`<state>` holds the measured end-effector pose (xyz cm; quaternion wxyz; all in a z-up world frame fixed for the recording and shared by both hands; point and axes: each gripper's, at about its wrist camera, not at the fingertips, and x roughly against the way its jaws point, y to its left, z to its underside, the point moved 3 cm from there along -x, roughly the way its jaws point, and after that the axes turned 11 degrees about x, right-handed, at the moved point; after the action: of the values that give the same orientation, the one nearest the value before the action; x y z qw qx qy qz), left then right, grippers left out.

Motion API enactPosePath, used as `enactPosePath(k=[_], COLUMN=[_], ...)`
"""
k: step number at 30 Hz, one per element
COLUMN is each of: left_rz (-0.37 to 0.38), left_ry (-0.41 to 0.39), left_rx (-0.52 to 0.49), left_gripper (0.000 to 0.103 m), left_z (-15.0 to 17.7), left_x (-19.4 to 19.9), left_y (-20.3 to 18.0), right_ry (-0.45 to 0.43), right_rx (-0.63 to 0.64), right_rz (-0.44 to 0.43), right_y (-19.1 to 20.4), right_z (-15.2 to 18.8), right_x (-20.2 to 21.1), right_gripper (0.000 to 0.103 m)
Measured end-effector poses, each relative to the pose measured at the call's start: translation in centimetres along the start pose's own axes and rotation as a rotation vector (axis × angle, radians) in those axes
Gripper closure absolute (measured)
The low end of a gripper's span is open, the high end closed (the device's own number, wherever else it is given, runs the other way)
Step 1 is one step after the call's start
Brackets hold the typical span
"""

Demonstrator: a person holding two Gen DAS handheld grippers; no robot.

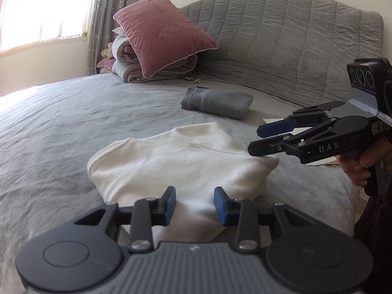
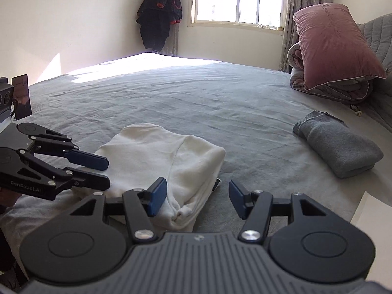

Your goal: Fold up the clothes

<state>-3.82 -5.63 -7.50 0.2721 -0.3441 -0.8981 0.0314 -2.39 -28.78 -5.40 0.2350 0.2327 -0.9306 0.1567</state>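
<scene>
A white garment (image 1: 176,164) lies folded into a compact bundle on the grey bedsheet (image 1: 73,112); it also shows in the right wrist view (image 2: 166,161). My left gripper (image 1: 194,204) is open and empty over the garment's near edge. My right gripper (image 2: 198,197) is open and empty at the garment's other end, just above its corner. Each gripper shows in the other's view: the right one (image 1: 256,138) at the right, the left one (image 2: 107,171) at the left. A folded grey garment (image 1: 216,101) lies farther up the bed (image 2: 338,147).
A pink pillow (image 1: 163,34) rests on a rolled quilt (image 1: 137,66) by the padded grey headboard (image 1: 294,39). White paper (image 2: 372,215) lies at the bed edge. A dark coat (image 2: 159,12) hangs in the room corner. A window (image 2: 237,0) lights the far side.
</scene>
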Motion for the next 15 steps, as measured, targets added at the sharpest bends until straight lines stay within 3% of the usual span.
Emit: enactPosePath(k=[9, 12, 15], left_rz=[0.034, 0.065, 0.11], left_ry=[0.019, 0.037, 0.048], left_rx=[-0.094, -0.063, 0.034], left_gripper=[0.057, 0.056, 0.052], left_z=[0.7, 0.1, -1.0], left_x=[1.7, 2.5, 3.4], left_y=[-1.1, -0.7, 0.7], right_ry=[0.064, 0.074, 0.076], right_rx=[-0.093, -0.188, -0.353], right_rz=[-0.069, -0.097, -0.158], right_y=[-1.5, -2.6, -4.3], right_z=[1.6, 1.8, 2.0], right_x=[-0.3, -0.3, -0.4], right_gripper=[0.041, 0.041, 0.039])
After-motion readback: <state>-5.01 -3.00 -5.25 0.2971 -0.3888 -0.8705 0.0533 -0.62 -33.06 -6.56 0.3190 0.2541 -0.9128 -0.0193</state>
